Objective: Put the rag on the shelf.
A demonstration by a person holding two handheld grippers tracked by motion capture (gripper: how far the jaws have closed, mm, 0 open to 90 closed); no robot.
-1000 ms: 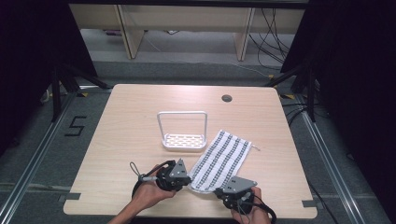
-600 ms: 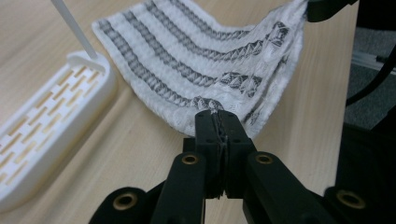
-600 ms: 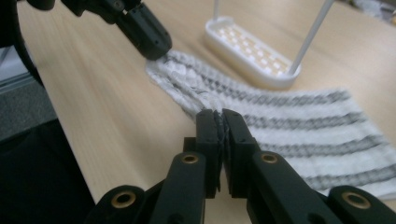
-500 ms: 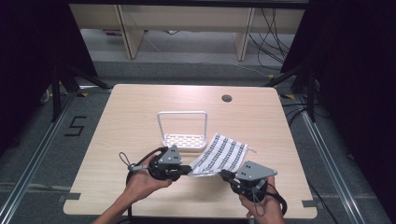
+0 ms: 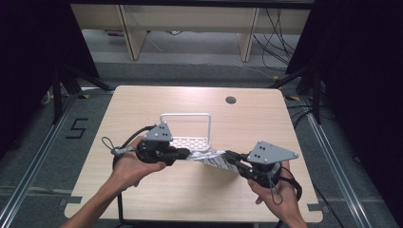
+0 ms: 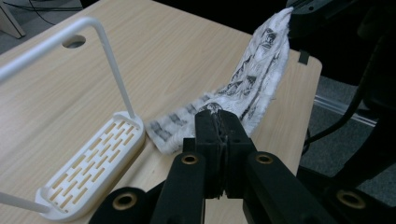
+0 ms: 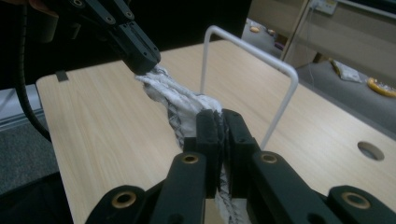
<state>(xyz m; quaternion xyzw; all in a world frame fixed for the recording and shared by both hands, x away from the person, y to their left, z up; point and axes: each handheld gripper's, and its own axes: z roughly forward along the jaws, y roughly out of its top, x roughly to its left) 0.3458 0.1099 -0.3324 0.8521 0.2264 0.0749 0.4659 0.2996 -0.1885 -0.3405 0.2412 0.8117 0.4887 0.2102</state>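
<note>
— Cloth (image 5: 211,159): where, and which way does it run?
— Stretched above the bench (image 5: 199,190), between my left gripper (image 5: 186,153) and right gripper (image 5: 232,157); both jaws clamp its ends, rack (image 5: 186,128) just behind.

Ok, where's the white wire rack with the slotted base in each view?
High view: white wire rack at table centre, behind the patterned cloth.
Left gripper view: rack at left.
Right gripper view: its loop upper centre.
Shared landmark: the cloth between both grippers.
</note>
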